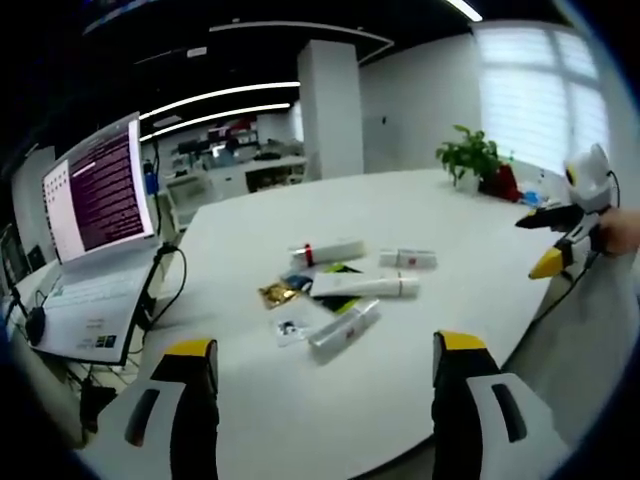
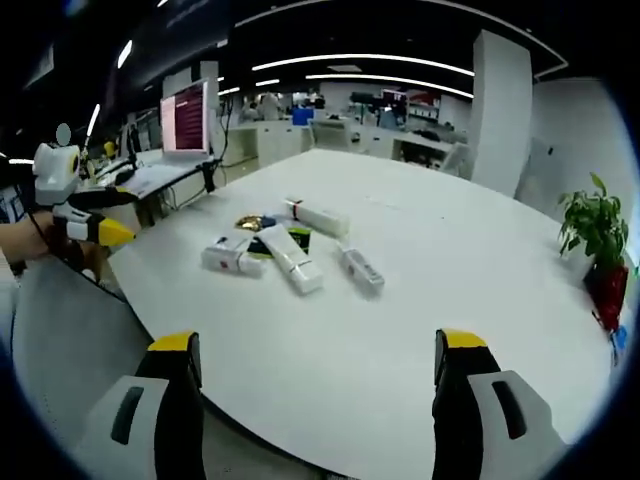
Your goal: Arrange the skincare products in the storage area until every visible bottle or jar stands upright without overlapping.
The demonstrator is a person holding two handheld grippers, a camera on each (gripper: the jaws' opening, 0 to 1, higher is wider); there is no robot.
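Observation:
Several white skincare tubes and boxes lie flat in a loose cluster on the round white table (image 1: 450,215). Among them are a red-capped box (image 1: 328,252), a long tube (image 1: 365,285) and a tube with a red label (image 1: 345,327). The right gripper view shows the same cluster, with the long tube (image 2: 290,258) in its middle and a box (image 2: 318,217) behind it. My left gripper (image 1: 325,350) hangs open at the table's near edge, well short of the cluster. My right gripper (image 2: 318,345) is open too, off the opposite side. Each gripper holds nothing.
A gold sachet (image 1: 277,293) and a small card (image 1: 290,328) lie among the products. An open laptop (image 1: 95,190) with cables stands at the table's left. A potted plant (image 1: 475,155) sits at the far edge. My right gripper (image 1: 528,247) shows at the right.

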